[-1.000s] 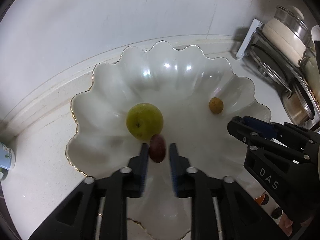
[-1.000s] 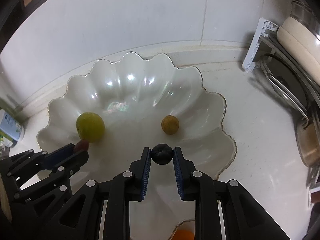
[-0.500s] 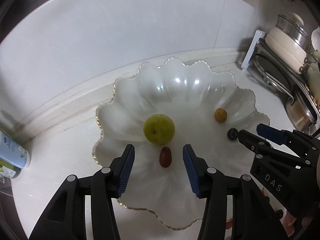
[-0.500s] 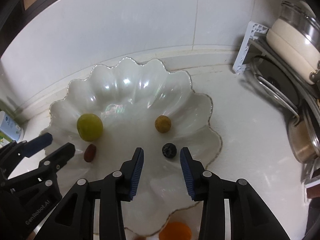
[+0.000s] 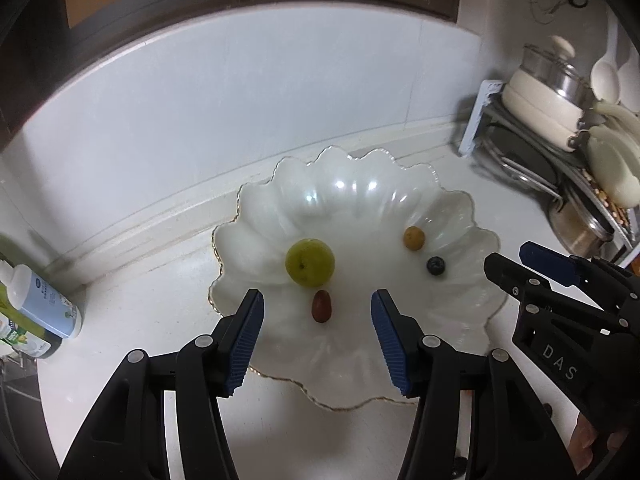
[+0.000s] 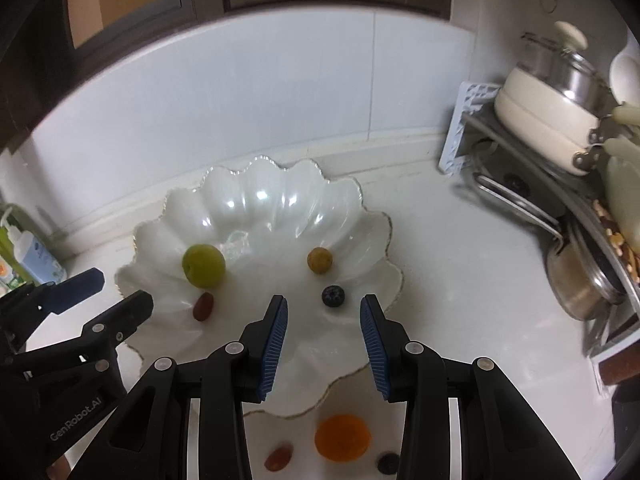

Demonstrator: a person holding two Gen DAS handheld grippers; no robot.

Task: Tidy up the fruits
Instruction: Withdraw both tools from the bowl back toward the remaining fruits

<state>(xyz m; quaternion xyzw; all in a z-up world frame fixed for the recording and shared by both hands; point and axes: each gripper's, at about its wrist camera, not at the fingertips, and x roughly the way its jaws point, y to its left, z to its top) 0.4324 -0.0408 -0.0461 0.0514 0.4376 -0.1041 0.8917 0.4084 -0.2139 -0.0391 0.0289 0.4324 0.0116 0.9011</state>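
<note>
- left gripper [image 5: 317, 334]: jaws spread wide, nothing between the blue pads, hanging over the near part of the bowl.
- Small red-brown oval fruit [image 5: 321, 306] lies on the bowl floor in line with the left gap, just ahead of the tips, touching neither pad.
- Green round fruit [image 5: 310, 263] sits just beyond the red one, close to it; contact not resolvable.
- right gripper [image 6: 324, 336]: jaws also wide apart, empty, above the bowl's near-right side.
- Blueberry [image 6: 333, 295] rests in the bowl just ahead of the right gap, clear of both pads.
- Small yellow-orange fruit [image 6: 319, 260] sits just behind the blueberry, apart from it.
- All four fruits are inside the white scalloped bowl [image 5: 356, 184], which stands on the white counter [image 6: 472, 280] near the tiled back wall.
- Outside the bowl, on the counter under the right gripper: an orange fruit [image 6: 342, 437], a reddish oval fruit [image 6: 278, 457] to its left, a dark berry [image 6: 388, 463] to its right. All blurred.
- Far left of the counter: a white-and-blue bottle [image 5: 42, 304] by the wall.
- Far right: a rack with a cream lidded pot [image 6: 552, 108] on top, metal pans and lids below.
</note>
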